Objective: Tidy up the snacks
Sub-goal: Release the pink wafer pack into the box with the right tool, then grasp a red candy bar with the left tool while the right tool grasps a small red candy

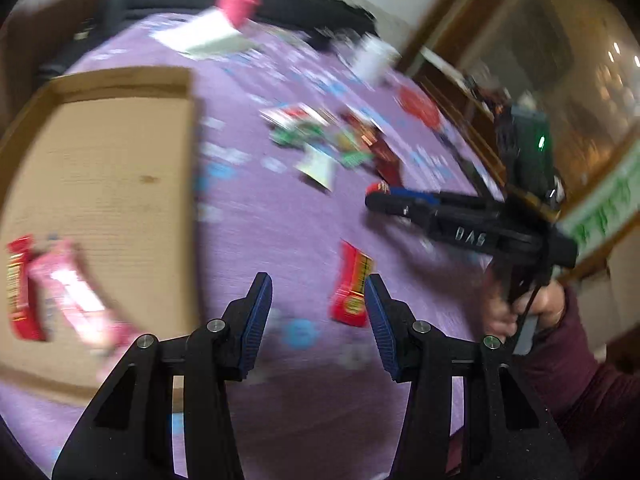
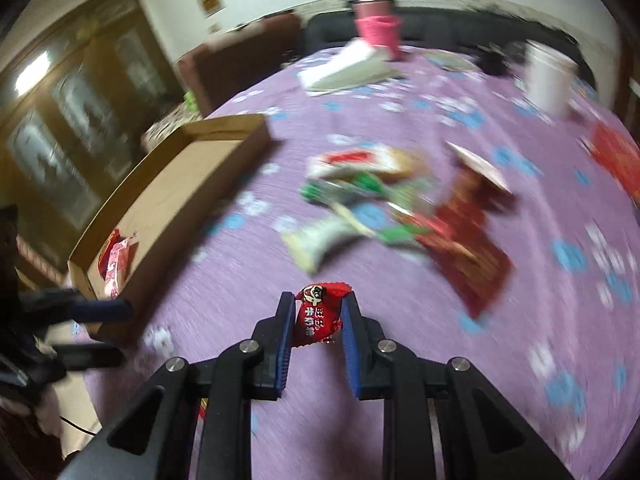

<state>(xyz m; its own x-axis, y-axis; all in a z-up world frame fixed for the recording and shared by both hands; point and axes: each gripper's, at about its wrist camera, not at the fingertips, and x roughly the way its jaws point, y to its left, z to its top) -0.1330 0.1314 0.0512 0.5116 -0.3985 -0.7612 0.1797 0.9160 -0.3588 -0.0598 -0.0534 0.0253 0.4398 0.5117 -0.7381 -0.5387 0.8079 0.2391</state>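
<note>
A shallow cardboard tray (image 1: 120, 168) lies on the purple tablecloth, with a pink packet (image 1: 68, 292) and a red packet (image 1: 18, 288) in its near corner; the tray also shows in the right wrist view (image 2: 180, 184). My left gripper (image 1: 318, 300) is open and empty above the cloth, a red snack packet (image 1: 352, 288) lying just beyond its right finger. My right gripper (image 2: 316, 312) is shut on a small red candy packet (image 2: 318, 312) and holds it above the cloth. It also shows in the left wrist view (image 1: 384, 198). A pile of mixed snacks (image 2: 380, 208) lies ahead.
At the far side of the table stand a pink cup (image 2: 378, 28), a white tissue pack (image 2: 344, 66) and a white cup (image 2: 548, 76). A red round item (image 1: 418, 106) lies near the right edge. A dark sofa and wooden cabinets lie beyond.
</note>
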